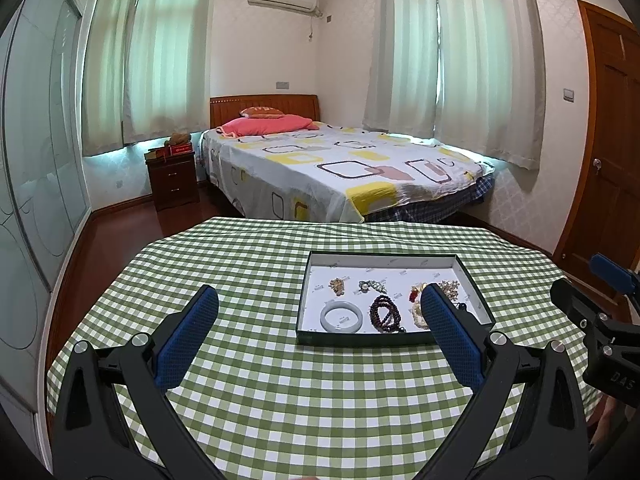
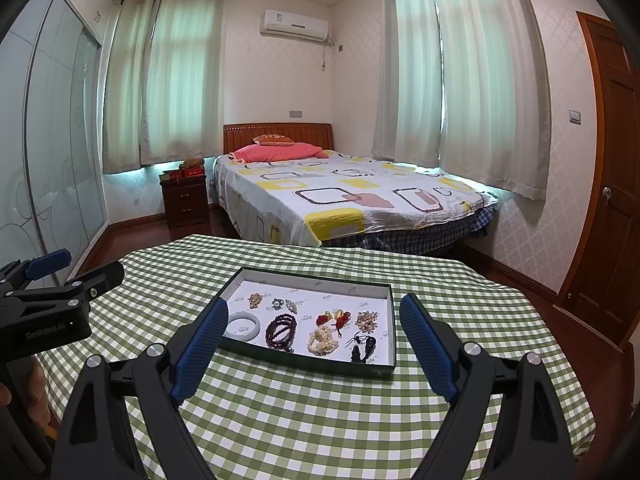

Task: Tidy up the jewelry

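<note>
We hold both grippers, left (image 1: 320, 320) and right (image 2: 312, 328), wide and empty short of the tray (image 2: 386, 368); crowded beads (image 2: 282, 330) could snag neighbours when pinched.

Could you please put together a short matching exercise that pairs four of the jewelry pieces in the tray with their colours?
Column one:
1. bangle
2. bead string
3. pendant on a cord
4. tassel charm

Column two:
A. red and gold
B. pale grey-white
C. black
D. dark reddish brown

All four lie inside the tray on the checked tablecloth.

Pairs: 1-B, 2-D, 3-C, 4-A
</note>
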Tool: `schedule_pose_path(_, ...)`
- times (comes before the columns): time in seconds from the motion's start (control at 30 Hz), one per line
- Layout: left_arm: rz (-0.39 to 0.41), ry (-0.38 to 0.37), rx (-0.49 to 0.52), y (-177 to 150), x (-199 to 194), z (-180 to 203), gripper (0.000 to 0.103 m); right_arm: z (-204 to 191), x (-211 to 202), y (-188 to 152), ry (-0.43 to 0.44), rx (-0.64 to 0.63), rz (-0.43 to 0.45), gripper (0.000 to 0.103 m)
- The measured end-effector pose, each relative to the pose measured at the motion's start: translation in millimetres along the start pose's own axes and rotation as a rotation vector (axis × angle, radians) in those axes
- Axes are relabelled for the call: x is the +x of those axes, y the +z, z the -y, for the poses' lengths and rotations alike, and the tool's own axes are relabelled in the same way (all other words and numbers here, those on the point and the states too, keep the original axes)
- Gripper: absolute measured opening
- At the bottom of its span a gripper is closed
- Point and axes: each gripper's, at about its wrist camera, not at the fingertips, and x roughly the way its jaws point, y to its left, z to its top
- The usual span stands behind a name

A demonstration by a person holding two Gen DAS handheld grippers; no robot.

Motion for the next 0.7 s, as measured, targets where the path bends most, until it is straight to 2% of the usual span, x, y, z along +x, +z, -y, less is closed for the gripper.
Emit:
schedule_pose_path(0.47, -0.010, 0.017, 0.036, -5, 3, 2, 0.099, -2, -1, -4, 0.002, -0.002, -0.007, 0.085)
schedule_pose_path(0.7, -0.035, -0.004, 0.027, -9, 11, 2, 0.099, -3, 2, -5, 0.006, -0.005, -0.020, 0.085)
